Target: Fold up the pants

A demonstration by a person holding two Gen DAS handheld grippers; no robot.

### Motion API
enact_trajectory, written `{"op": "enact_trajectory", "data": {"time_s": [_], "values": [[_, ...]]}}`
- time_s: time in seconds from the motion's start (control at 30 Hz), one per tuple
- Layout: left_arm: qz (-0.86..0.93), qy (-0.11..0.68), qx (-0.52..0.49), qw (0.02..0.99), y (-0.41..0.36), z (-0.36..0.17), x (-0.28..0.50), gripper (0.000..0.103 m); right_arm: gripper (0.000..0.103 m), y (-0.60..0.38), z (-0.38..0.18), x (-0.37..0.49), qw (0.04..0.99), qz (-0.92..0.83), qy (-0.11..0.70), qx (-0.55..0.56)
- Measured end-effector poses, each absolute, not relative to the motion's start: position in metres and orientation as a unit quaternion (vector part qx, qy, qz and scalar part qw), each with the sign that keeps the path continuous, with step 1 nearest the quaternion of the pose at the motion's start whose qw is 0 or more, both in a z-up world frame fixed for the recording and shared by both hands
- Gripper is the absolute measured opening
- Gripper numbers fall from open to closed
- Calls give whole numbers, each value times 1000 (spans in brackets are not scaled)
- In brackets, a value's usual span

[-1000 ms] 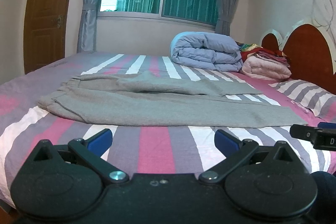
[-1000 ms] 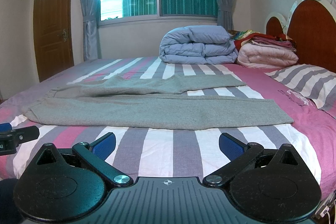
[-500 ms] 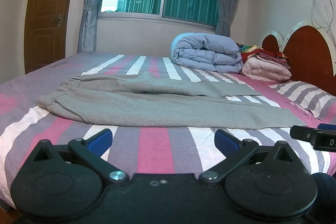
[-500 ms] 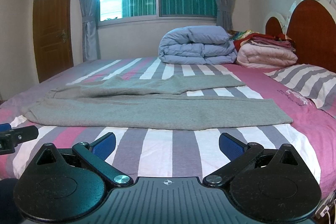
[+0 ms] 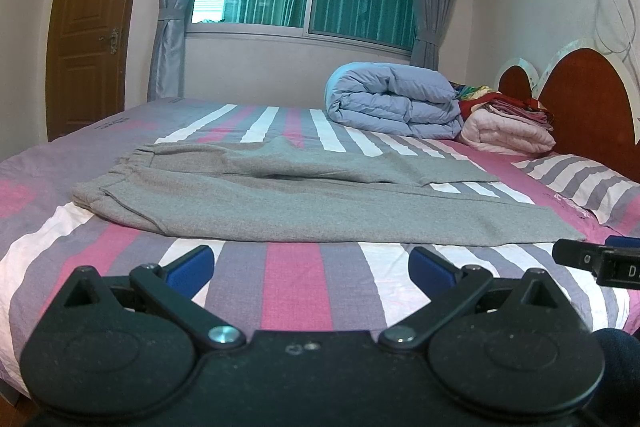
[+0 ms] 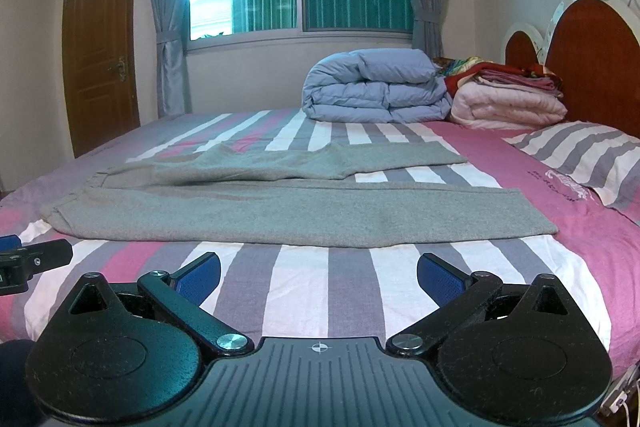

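Observation:
Grey pants (image 5: 280, 203) lie spread flat across the striped bed (image 5: 292, 283), waistband to the left, two legs reaching right; they also show in the right wrist view (image 6: 224, 215). My left gripper (image 5: 310, 263) is open and empty, held over the bed's near edge, short of the pants. My right gripper (image 6: 318, 273) is open and empty too, short of the near leg. Each gripper's tip shows at the edge of the other's view.
A folded blue duvet (image 6: 372, 87) and a stack of pink and red blankets (image 6: 508, 99) sit at the far side of the bed. A striped pillow (image 6: 580, 155) and wooden headboard (image 6: 592, 67) are on the right. A door (image 6: 100, 47) stands left.
Almost nothing differs; both grippers stay open and hover in the same place, with only a slight drift of the views.

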State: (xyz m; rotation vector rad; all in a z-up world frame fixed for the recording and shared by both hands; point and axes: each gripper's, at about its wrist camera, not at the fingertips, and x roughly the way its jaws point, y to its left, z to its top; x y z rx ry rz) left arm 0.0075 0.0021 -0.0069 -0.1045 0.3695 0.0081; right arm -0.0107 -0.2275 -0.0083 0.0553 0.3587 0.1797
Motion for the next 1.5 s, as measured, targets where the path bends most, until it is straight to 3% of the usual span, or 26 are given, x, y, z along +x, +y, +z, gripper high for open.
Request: {"op": "enact_trajectory", "data": {"time_s": [0.57, 0.77, 0.83, 0.9, 1.0, 1.1, 1.17, 1.2, 1.23, 1.3, 1.43, 1.5], "values": [[18, 182, -59, 981, 3, -3, 6, 97, 103, -224, -7, -10, 979, 90, 178, 31], [43, 177, -85, 980, 53, 9, 23, 96, 103, -234, 4, 10, 970, 137, 195, 54], [47, 196, -71, 977, 85, 13, 49, 86, 103, -236, 15, 23, 973, 142, 176, 51], [46, 202, -63, 976, 127, 18, 81, 78, 103, -233, 32, 45, 973, 166, 151, 45], [51, 212, -50, 975, 188, 25, 135, 83, 103, -218, 51, 90, 973, 205, 104, 12], [67, 220, -41, 972, 254, 27, 202, 95, 103, -187, 61, 173, 944, 252, 215, -4], [60, 235, -47, 969, 290, 22, 246, 94, 103, -172, 69, 221, 944, 252, 214, 9], [52, 251, -47, 966, 310, 19, 274, 90, 103, -158, 73, 246, 947, 242, 212, -6], [47, 260, -45, 963, 325, 15, 294, 77, 103, -143, 76, 268, 947, 242, 211, -20], [43, 290, -38, 955, 353, 2, 344, 63, 103, -112, 77, 319, 943, 253, 211, -44], [16, 336, -34, 941, 380, -27, 415, 62, 103, -63, 57, 423, 925, 286, 244, -61], [3, 343, -30, 939, 383, -37, 441, 62, 96, -45, 41, 465, 916, 302, 255, -66]]}}
